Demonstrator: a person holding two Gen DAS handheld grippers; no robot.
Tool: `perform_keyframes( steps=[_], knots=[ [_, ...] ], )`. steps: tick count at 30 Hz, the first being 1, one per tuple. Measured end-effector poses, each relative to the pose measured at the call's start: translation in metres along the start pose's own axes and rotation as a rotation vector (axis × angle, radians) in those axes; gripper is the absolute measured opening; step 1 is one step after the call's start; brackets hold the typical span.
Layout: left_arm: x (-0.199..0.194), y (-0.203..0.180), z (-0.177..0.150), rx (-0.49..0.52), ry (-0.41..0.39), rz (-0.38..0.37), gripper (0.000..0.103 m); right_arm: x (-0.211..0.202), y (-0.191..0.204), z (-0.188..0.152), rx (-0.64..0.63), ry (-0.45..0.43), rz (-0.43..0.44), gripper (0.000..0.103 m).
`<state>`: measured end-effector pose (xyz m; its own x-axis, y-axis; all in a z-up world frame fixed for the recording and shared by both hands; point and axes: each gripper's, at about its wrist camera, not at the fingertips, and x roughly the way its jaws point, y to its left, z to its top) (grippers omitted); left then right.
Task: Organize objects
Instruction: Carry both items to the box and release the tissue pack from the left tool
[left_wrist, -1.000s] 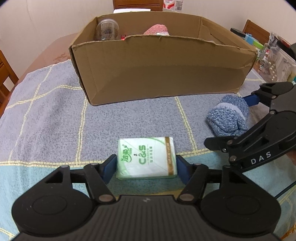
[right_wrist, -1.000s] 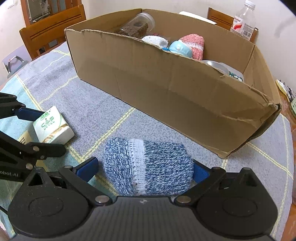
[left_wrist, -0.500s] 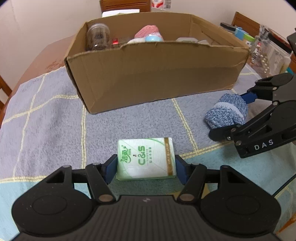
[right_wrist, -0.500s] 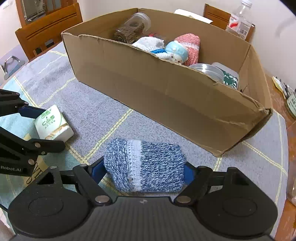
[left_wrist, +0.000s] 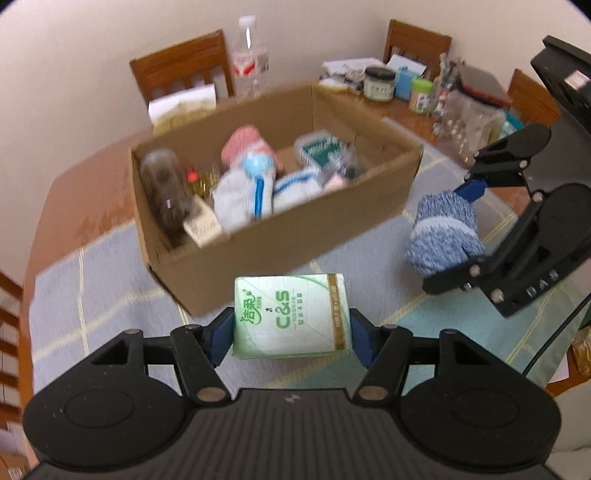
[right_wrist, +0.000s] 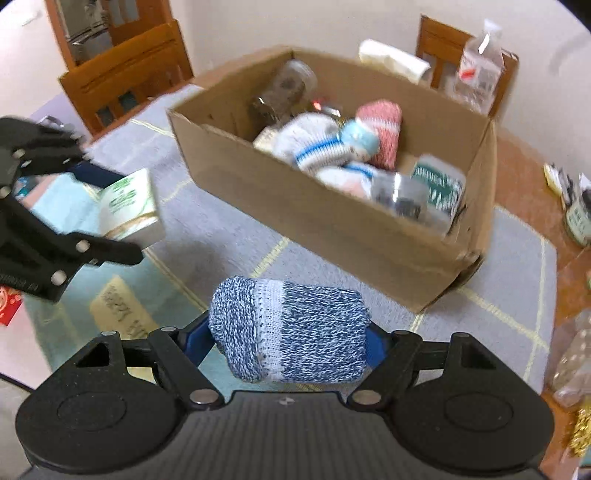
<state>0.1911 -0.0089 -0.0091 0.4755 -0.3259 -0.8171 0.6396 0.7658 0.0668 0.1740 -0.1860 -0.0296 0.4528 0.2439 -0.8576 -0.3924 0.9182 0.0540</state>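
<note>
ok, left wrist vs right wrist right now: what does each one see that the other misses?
Left wrist only: the cluttered table end past the box, with a dark-lidded jar, and the tissue pack's printed face.

Right wrist only: a chair at far left, and a red slip on the teal mat.

Both: the box with socks and jars inside, the water bottle behind it, the left gripper shut on the tissue pack, and the right gripper shut on the blue sock, both held above the cloth.
</note>
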Motion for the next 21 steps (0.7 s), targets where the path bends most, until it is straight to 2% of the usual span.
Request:
perform_keyframes(
  steps=[7,15,16,19,21],
  knots=[
    [-0.009,0.024,0.038,0.003,-0.067,0.013,0.064,-0.034,0.002,0.024,-0.021,-0.061,0.011,0.082],
    [0.003,0.055,0.065,-0.012,-0.113,0.049,0.064,-0.049,-0.001,0.048,-0.001,-0.119,-0.040,0.082],
    [0.005,0.058,0.066,-0.018,-0.122,0.060,0.067,-0.049,-0.002,0.051,0.003,-0.123,-0.046,0.082],
    [0.007,0.065,0.065,-0.032,-0.148,0.085,0.098,-0.048,-0.002,0.058,0.014,-0.133,-0.065,0.082],
    [0.005,0.070,0.061,-0.032,-0.177,0.086,0.099,-0.048,-0.001,0.064,0.029,-0.137,-0.075,0.082]
  ],
)
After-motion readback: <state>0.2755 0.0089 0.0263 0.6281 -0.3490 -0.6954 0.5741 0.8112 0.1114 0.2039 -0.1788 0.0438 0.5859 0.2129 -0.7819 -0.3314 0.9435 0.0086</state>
